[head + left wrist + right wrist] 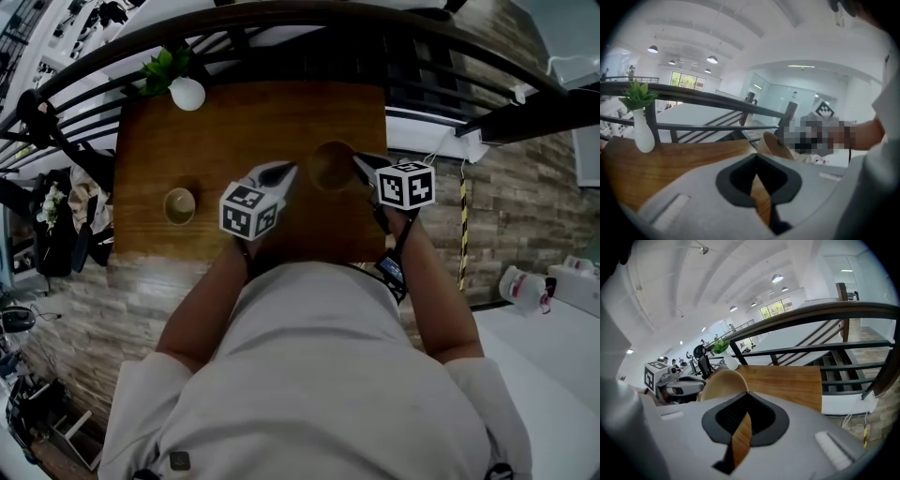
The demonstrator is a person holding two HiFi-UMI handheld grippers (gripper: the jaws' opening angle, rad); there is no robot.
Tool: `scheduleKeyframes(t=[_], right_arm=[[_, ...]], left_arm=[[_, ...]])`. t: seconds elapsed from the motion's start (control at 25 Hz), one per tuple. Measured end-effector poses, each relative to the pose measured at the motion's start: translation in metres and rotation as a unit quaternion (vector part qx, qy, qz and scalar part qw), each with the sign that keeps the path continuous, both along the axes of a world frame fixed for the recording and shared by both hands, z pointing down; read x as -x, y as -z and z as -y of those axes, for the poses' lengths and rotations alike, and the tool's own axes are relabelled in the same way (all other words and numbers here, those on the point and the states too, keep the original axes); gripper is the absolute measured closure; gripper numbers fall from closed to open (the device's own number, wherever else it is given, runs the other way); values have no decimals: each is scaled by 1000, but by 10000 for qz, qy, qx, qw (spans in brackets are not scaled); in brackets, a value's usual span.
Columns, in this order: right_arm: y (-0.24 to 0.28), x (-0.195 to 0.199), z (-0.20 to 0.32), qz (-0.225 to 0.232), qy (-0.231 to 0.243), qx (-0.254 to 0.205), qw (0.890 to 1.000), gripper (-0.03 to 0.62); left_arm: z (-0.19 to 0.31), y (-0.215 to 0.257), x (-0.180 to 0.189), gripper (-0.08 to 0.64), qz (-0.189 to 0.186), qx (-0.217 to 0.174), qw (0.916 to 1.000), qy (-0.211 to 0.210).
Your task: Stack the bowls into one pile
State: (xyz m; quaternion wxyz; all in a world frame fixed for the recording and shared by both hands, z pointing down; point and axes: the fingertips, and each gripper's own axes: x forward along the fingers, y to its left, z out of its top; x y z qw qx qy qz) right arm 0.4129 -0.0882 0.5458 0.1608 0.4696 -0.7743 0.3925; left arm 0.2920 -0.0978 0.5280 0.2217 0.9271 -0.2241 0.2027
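Note:
A tan bowl [330,166] hangs above the wooden table [234,122], between my two grippers. My right gripper [357,161] is shut on its right rim; in the right gripper view the bowl [719,385] rises just left of the closed tips [745,393]. My left gripper [292,170] is shut, its tips close to the bowl's left side; contact cannot be told. In the left gripper view the tilted bowl [774,144] sits just right of the closed tips [757,155]. A smaller bowl [178,205] rests upright on the table's left part.
A white vase with a green plant [187,93] stands at the table's far left corner. A dark railing [281,37] runs along the far edge, with a drop beyond it. A brick wall is on the right.

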Motion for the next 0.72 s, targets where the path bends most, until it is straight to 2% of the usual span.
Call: scheduleKeyframes(t=[0.28, 0.72], right_arm=[[-8, 21, 2, 100, 574, 62, 9983, 577], [-16, 95, 13, 183, 1428, 64, 9896, 577]], left_arm=[[-9, 1, 23, 555, 98, -24, 9983, 578], [-24, -2, 123, 555, 243, -30, 9847, 1723]])
